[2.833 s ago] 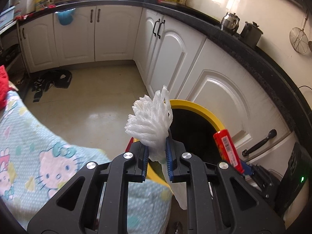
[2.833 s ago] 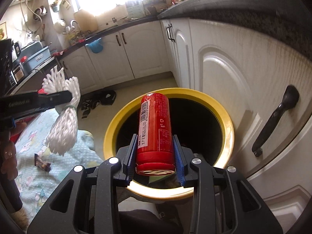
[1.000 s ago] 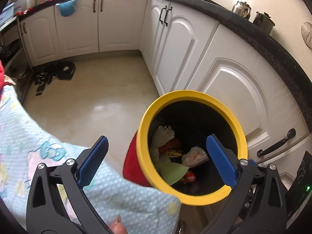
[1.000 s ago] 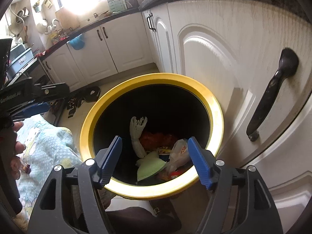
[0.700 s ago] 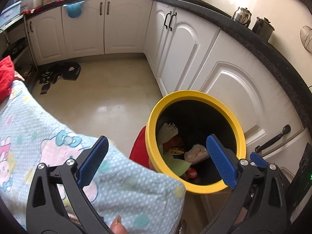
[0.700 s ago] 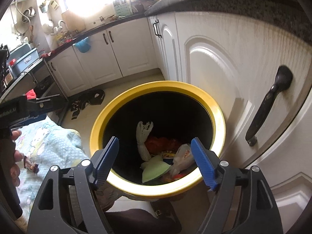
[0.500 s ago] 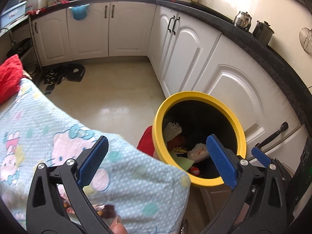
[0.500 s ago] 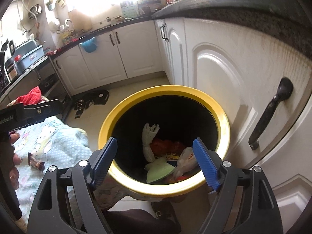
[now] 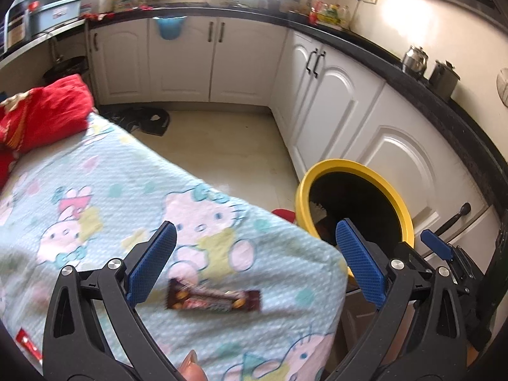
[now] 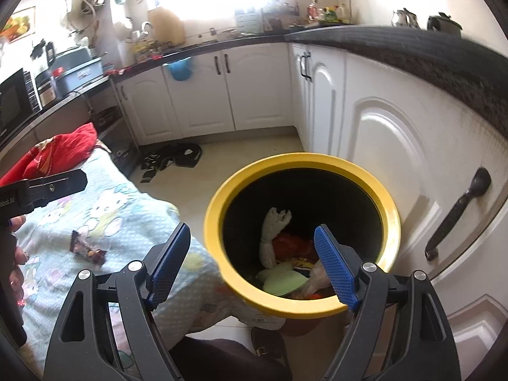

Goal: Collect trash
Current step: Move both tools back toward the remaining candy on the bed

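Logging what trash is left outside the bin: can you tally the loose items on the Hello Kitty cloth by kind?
Brown snack wrapper: 1
Small red packet at the cloth's near edge, partly cut off: 1
Red fabric bundle, probably not trash: 1
Total: 3
Both the left hand-held gripper and right hand-held gripper are open and empty.

1. A red cloth (image 9: 41, 111) lies bunched at the far end of the cartoon-cat blanket (image 9: 104, 197).
2. Dark sandals (image 10: 177, 155) sit on the cream floor (image 9: 228, 146).
3. A kettle (image 9: 414, 57) stands on the black tabletop (image 9: 349, 43).
4. A blue bag (image 10: 181, 68) hangs on the white cabinets (image 9: 190, 63).
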